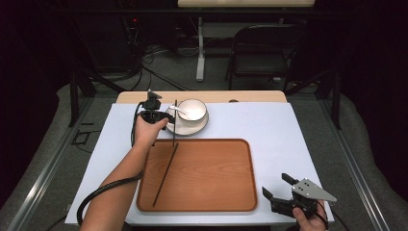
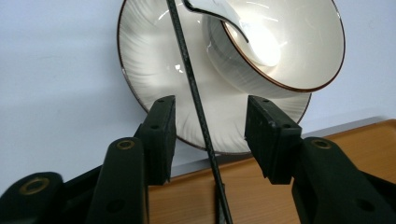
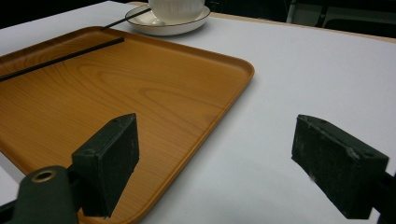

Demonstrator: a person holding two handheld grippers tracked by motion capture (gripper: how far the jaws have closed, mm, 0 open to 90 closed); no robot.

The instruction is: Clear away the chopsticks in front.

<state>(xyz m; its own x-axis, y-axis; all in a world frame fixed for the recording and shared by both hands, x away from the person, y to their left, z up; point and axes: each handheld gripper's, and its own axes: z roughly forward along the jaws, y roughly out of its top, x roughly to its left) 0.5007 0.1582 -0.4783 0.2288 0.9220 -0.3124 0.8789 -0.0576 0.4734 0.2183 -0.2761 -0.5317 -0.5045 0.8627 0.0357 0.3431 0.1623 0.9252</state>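
Dark room. Grey floor [image 1: 43, 144]. Black folding chair [image 1: 262, 53] behind white-covered tabletop [image 1: 269, 125]; white table leg [image 1: 199, 53] and cables [image 1: 154, 57] on floor beyond.

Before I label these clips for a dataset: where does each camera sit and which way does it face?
High view: above the person's side, looking forward and down on the wooden tray; both forearms and both grippers show.
Left gripper view: on the left gripper, facing the saucer and bowl; open jaws straddle a chopstick.
Right gripper view: on the right gripper, looking across the tray; open jaws.
All share tray and saucer.
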